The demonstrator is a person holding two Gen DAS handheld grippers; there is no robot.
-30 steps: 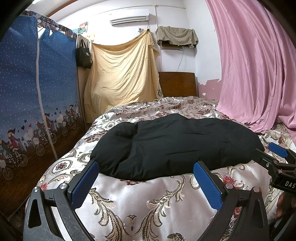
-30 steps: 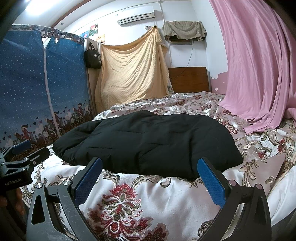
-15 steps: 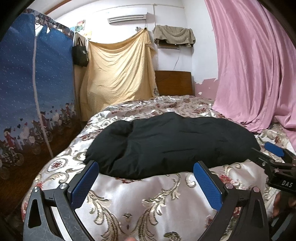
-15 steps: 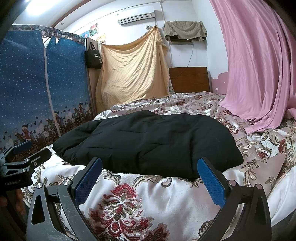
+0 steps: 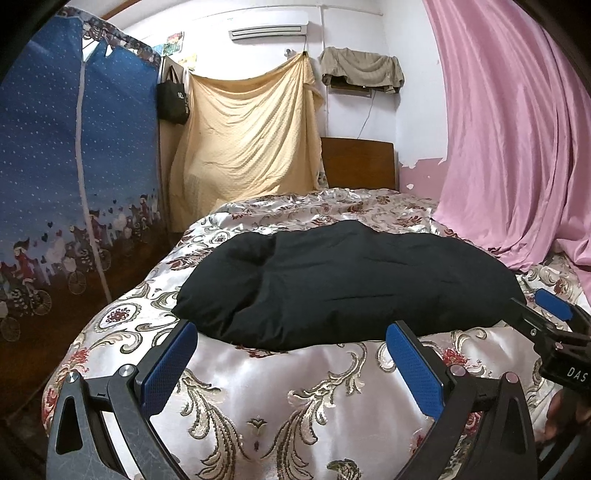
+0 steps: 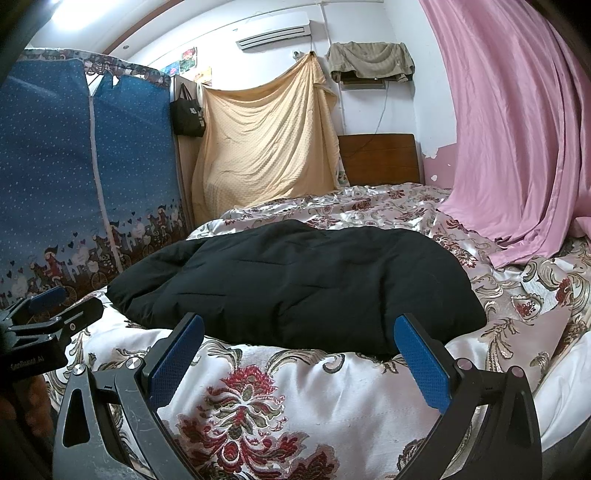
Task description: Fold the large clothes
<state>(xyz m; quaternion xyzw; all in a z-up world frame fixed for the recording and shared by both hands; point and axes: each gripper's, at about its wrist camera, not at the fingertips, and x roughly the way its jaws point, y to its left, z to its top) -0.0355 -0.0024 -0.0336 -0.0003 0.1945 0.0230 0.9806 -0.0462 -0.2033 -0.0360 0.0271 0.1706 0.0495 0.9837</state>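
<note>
Nearest: L hand-held gripper (image 5: 291,365), jaws spread wide, blue pads (image 5: 168,365) apart w/ nothing between them, hovering above the front edge of the bed (image 5: 295,413). R hand-held gripper (image 6: 299,360) likewise wide open, empty, over the same front edge, further to the right side. Each shows in the other's view: R one at right edge of the L wrist view, L one at left edge of the R wrist view. Bit of a hand (image 5: 565,413) under the R unit.

Next: black jacket (image 5: 343,284), padded, lying bunched flat across the bed on the floral satin cover, just beyond both sets of fingertips, not touched by either.

Further back: blue wardrobe (image 5: 74,184) along the left, pink curtain (image 5: 517,147) right w/ hem resting on bed. Far wall: wooden headboard (image 5: 358,162), yellow sheet (image 5: 247,136) hung beside it, black bag (image 5: 173,98) on a hook, AC unit (image 5: 267,26) up top.
</note>
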